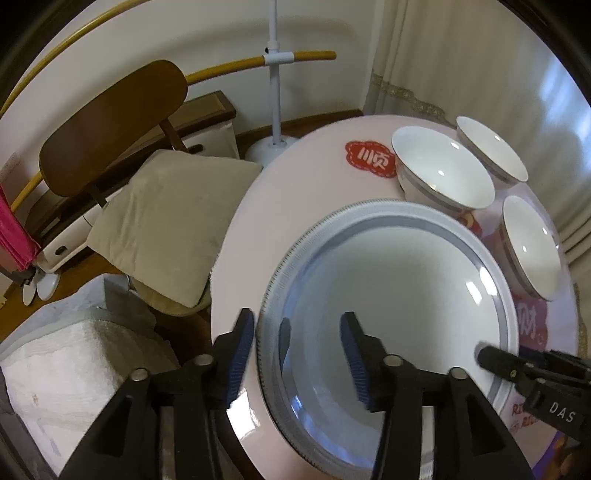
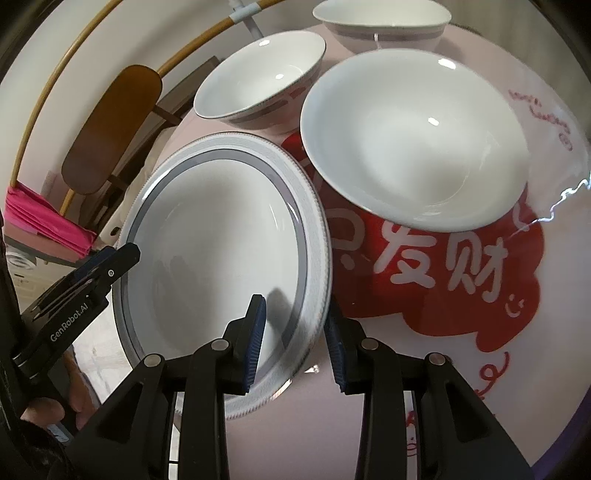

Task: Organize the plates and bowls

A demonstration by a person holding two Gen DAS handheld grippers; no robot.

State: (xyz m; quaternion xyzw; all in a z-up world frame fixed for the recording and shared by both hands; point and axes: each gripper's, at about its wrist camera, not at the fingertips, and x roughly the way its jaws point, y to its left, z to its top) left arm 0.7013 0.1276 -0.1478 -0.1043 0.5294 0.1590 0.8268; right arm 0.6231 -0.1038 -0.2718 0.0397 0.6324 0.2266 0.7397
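A white plate with a grey-banded rim [image 1: 391,295] lies on the round pink table [image 1: 295,184]. My left gripper [image 1: 297,354] is open and straddles the plate's left rim, one finger outside, one over the well. My right gripper [image 2: 295,343] is open and straddles the plate's [image 2: 221,236] right rim. Three white bowls stand behind the plate: one near [image 1: 443,170], one further back [image 1: 491,151], one at the right [image 1: 532,243]. In the right wrist view they are the large near bowl [image 2: 413,140], a middle bowl [image 2: 258,74] and a far bowl [image 2: 380,22].
The table [image 2: 461,369] carries red printed patches [image 2: 443,266]. Left of it stand a wooden chair [image 1: 110,125] with a beige cushion [image 1: 166,218], a white towel-covered box [image 1: 66,354] and a white lamp stand [image 1: 275,92]. Curtains [image 1: 461,55] hang behind.
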